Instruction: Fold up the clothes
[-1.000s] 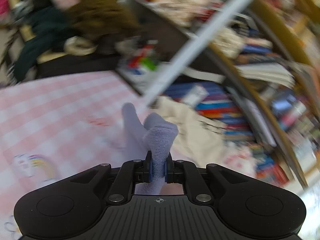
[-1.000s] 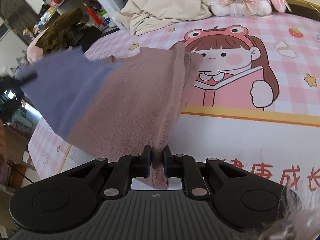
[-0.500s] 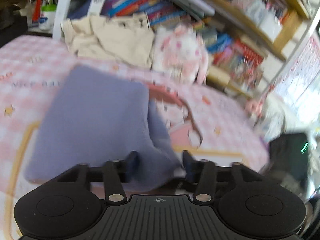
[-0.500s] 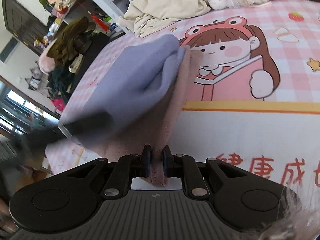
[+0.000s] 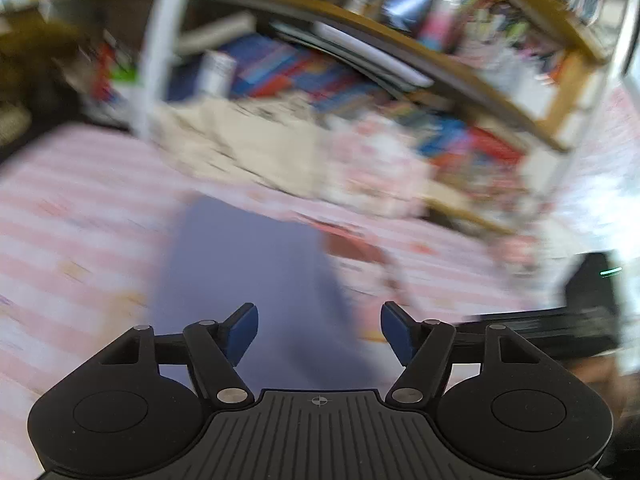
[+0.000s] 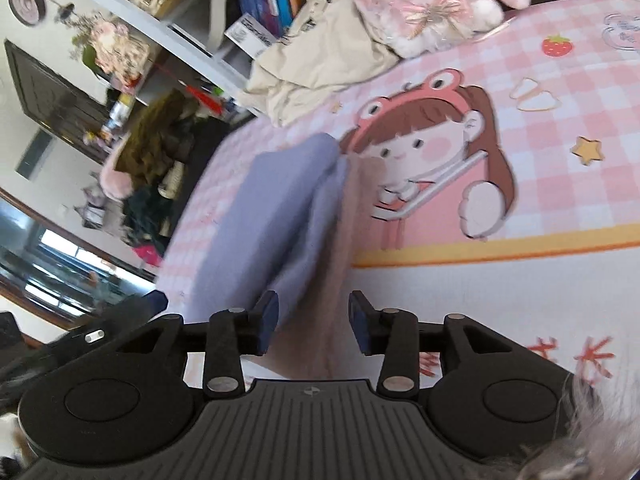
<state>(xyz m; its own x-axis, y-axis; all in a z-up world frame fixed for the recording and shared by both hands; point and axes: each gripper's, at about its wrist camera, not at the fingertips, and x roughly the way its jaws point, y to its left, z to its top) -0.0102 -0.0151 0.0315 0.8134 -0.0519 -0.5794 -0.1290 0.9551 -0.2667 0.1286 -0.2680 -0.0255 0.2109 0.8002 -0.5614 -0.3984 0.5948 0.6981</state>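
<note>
A soft garment, lavender on one half and dusty pink on the other, lies folded over on the pink checked bedspread [image 6: 560,92]. In the right wrist view its lavender half [image 6: 272,208] lies on top and the pink half [image 6: 356,208] shows along its right side. My right gripper [image 6: 313,322] is open, its jaws on either side of the near edge of the garment. In the blurred left wrist view the lavender cloth [image 5: 248,272] lies flat ahead of my left gripper [image 5: 319,330], which is open and empty.
A beige garment [image 6: 320,56] and a white plush rabbit [image 6: 424,4] lie at the far edge of the bed, below bookshelves [image 5: 360,64]. A dark pile of clothes [image 6: 160,160] sits beyond the bed's left side. The left gripper's dark body [image 6: 100,328] shows at the lower left.
Both grippers have opened and let go of the garment. The lavender half was carried over onto the pink half and now lies on the bed. The left gripper has pulled back.
</note>
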